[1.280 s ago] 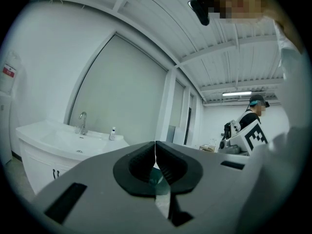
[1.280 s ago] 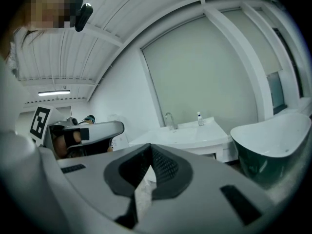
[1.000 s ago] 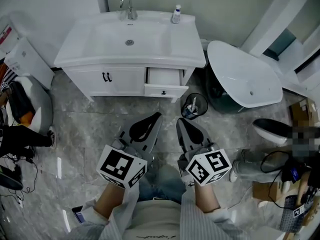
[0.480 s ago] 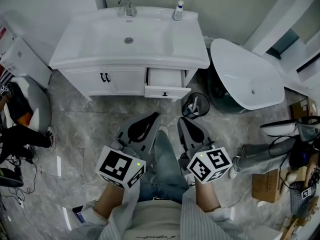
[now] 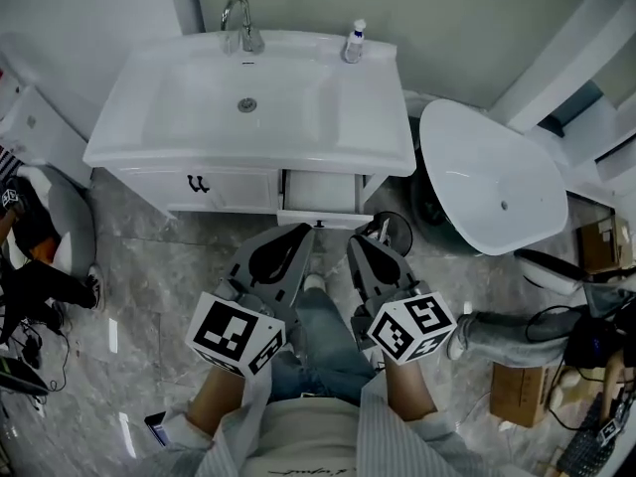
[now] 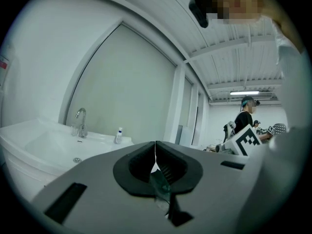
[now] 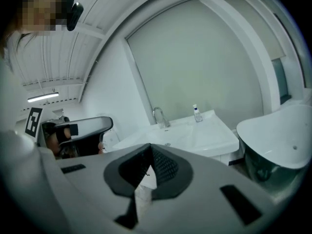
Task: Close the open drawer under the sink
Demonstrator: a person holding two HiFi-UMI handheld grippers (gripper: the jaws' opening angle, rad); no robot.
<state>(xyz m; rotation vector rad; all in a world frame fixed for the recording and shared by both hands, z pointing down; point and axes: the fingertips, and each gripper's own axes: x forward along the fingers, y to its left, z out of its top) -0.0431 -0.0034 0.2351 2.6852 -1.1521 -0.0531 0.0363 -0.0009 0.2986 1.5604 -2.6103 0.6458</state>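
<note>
Two grippers hung low in front of the vanity, both pointing at it; the left gripper (image 5: 303, 235) had its jaws pressed together down to a thin seam with nothing between them, and the right gripper (image 5: 358, 244) was likewise closed and empty; the drawer (image 5: 320, 195) stood pulled out under the right half of the sink (image 5: 248, 155), beside the shut cabinet doors (image 5: 214, 187), its white inside showing and its front panel (image 5: 318, 217) lying crosswise just beyond the tips; from where I stood, its travel ran straight away from the person toward the wall, so I judged a plain forward push on the panel would do; the left tip looked nearer the small knob (image 5: 320, 224), the right nearer the panel's right end, by the wire wastebasket (image 5: 396, 229); whether either touched the panel I couldn't tell.
</note>
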